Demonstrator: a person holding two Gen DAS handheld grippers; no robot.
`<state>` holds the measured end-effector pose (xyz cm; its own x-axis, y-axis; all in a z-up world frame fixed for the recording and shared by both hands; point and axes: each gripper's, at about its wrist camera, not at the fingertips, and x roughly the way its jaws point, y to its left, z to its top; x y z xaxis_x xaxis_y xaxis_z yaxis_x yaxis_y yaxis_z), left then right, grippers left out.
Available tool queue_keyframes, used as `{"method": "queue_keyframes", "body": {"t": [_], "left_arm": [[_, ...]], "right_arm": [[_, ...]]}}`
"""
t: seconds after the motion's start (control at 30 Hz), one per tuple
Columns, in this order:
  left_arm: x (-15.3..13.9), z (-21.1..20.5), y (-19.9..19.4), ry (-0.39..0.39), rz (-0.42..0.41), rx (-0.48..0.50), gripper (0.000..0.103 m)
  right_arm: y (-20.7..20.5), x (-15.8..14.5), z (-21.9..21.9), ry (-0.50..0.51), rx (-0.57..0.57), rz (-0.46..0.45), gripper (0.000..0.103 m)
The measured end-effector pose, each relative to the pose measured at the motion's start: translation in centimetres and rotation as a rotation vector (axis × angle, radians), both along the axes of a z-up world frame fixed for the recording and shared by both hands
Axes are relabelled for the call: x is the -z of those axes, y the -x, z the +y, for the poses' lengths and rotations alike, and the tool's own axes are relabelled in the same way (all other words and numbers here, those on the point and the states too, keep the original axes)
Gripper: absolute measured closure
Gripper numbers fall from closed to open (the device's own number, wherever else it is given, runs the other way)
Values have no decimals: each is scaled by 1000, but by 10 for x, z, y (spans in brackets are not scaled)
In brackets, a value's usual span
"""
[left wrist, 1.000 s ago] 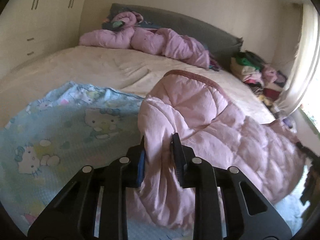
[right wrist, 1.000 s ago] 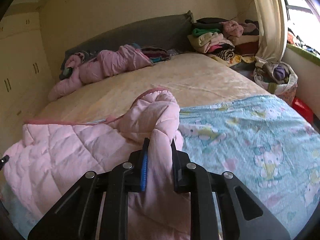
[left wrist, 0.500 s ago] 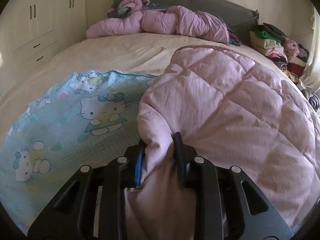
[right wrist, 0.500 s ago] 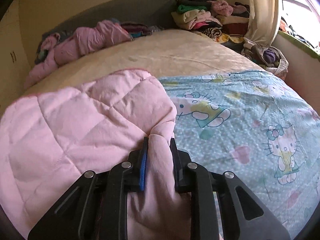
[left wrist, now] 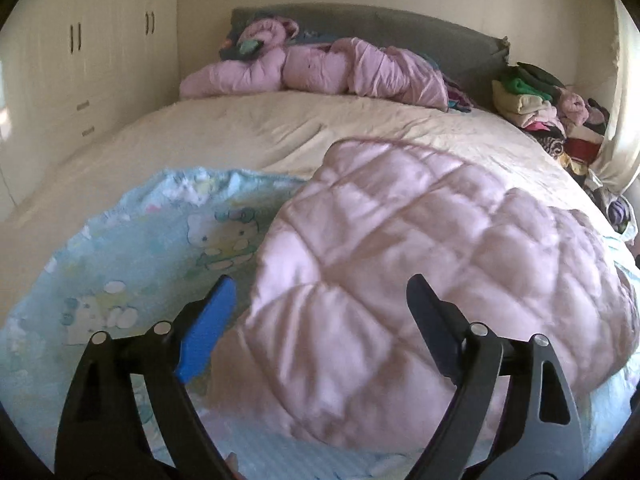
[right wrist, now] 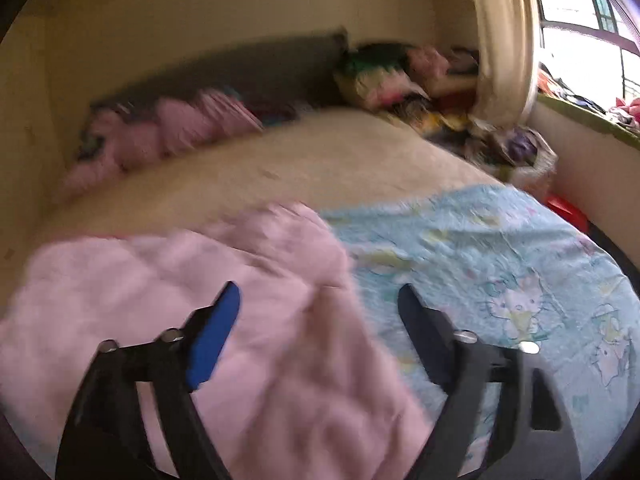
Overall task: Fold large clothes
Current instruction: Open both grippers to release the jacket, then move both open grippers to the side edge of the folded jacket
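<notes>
Pink quilted jacket [left wrist: 400, 264] lies folded on the blue cartoon blanket [left wrist: 132, 248], at the bed's near end. Your left gripper [left wrist: 320, 300] and right gripper [right wrist: 318, 308] have just been opening; both jaws stand wide, holding nothing. Draw back cleanly so the fold stays undisturbed.

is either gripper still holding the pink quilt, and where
Neither. The left gripper and right gripper have just opened wide, and the pink quilt lies released on the bed.
</notes>
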<state>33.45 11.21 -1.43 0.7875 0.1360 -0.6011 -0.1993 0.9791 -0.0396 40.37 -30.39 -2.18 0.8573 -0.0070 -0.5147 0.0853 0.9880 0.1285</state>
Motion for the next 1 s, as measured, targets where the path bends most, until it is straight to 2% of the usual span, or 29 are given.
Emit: {"method": "queue_keyframes", "body": {"t": [0.03, 0.1, 0.2, 0.27, 0.3, 0.37, 0.43, 0.57, 0.83, 1.0], "left_arm": [[-5, -10, 4, 13, -15, 34, 22], [-8, -31, 7, 19, -10, 87, 12], [4, -61, 6, -3, 32, 151, 12], [21, -71, 1, 41, 78, 202, 12], [29, -76, -3, 37, 104, 206, 11], [42, -75, -8, 18, 119, 200, 9], [50, -70, -14, 69, 140, 202, 8], [65, -73, -19, 58, 140, 207, 8], [70, -68, -24, 72, 127, 216, 8], [61, -65, -16, 87, 123, 219, 8]], "right_arm": [[9, -5, 11, -26, -88, 0, 21], [17, -10, 28, -33, -185, 19, 21], [23, -6, 60, -10, -308, 77, 22], [22, -1, 81, 22, -363, 98, 22], [20, 1, 91, 46, -379, 108, 22], [18, 8, 110, 105, -403, 128, 22], [8, 23, 123, 147, -414, 203, 21], [-9, 48, 126, 98, -391, 295, 20], [-10, 61, 136, 109, -360, 275, 19], [-13, 59, 130, 86, -368, 295, 18]]}}
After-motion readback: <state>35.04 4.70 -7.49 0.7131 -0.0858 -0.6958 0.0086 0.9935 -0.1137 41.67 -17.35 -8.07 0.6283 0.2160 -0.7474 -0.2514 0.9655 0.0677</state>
